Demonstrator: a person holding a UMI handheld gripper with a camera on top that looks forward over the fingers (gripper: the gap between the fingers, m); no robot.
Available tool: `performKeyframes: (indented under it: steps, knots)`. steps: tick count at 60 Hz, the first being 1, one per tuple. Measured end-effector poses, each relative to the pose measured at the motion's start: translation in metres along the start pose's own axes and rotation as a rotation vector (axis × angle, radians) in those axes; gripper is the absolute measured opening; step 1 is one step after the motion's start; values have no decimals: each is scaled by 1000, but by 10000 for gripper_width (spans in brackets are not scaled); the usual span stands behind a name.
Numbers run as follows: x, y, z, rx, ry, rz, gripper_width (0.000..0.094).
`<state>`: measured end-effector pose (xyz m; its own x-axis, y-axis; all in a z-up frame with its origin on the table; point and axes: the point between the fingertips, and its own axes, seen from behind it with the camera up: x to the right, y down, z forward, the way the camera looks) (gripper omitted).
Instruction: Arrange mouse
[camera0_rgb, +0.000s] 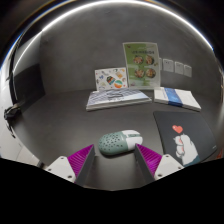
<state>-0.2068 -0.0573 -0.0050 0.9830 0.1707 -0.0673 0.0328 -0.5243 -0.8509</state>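
A pale green-grey mouse (119, 143) with a dotted shell lies on the dark table, its white front end pointing right. It sits just ahead of my gripper (114, 155), at the level of the fingertips and between them. The magenta pads (79, 158) stand apart on either side with a gap to the mouse. The gripper is open and holds nothing.
A dark mouse mat (186, 136) with a cartoon figure lies to the right of the mouse. Beyond are an open booklet (116, 98), a white and blue box (177, 97), a standing green poster (141, 66) and a picture card (110, 78) against the wall.
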Motion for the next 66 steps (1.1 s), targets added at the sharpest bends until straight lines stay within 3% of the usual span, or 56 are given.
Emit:
performKeyframes:
  steps: [26,31,33,34,36,43,49,54,59,66]
  knots:
    - [-19,-37,75,10,202,48,810]
    - [-27,-37,76,26,186,33,578]
    - [-28,-37,75,29,186,38,559]
    - [-28,-36,75,28,186,36,605]
    - [-29,-36,74,17,182,37,506]
    - [-35,-35,71,2,154,11,425]
    - [-60,-34,58,-10,52,-56,405]
    - [-81,-67,27,68,-40,-95,406]
    - [-67,-128,-19,208,-77,-143,405]
    - [25,-213,-95,390,11,-175,400]
